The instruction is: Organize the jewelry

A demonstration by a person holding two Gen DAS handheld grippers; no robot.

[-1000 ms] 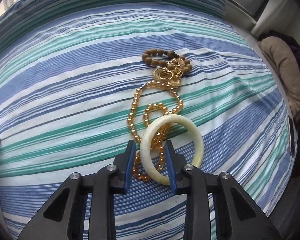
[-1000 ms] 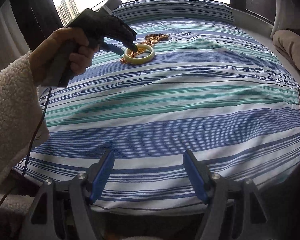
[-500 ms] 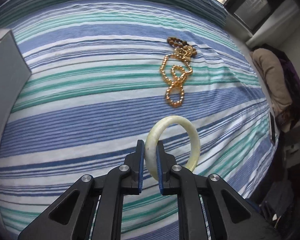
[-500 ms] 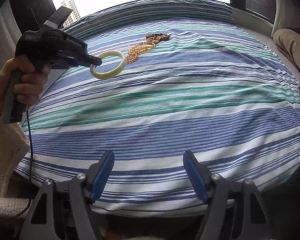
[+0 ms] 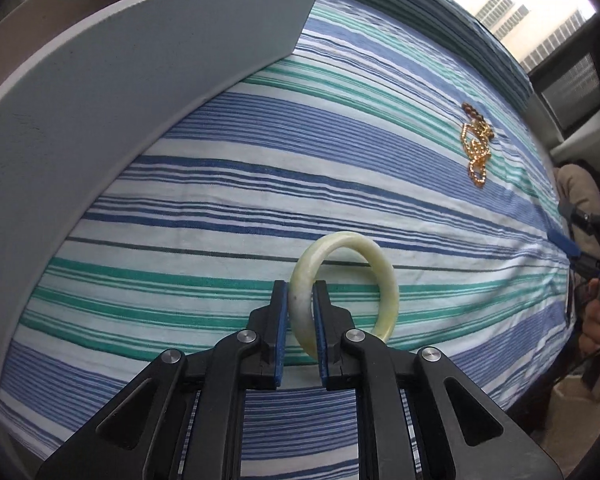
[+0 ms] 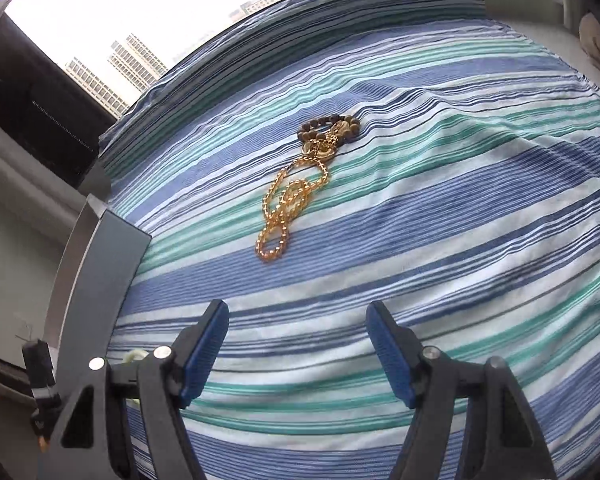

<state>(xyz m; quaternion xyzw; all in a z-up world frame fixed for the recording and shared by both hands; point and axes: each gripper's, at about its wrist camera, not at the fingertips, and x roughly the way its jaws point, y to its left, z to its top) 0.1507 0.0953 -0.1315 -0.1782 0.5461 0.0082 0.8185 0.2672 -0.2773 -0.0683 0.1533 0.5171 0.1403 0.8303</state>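
**Bangle carried toward the grey box**

The pale jade bangle (image 5: 384, 276) has been carried away from the gold bead necklace (image 6: 288, 204), which is left beside the brown bead bracelet (image 6: 324, 126) on the striped bedspread (image 6: 460, 200). It is pinched upright by the left gripper (image 5: 300, 320) near the grey box (image 5: 100, 100). The right gripper (image 6: 296, 348) is held spread above the bedspread.

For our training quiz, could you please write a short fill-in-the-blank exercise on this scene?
1. The left tool is shut on the pale green ____.
2. The right tool is ____ and holds nothing.
3. The gold bead chain lies on the ____ bedsheet.

Missing words: bangle; open; striped
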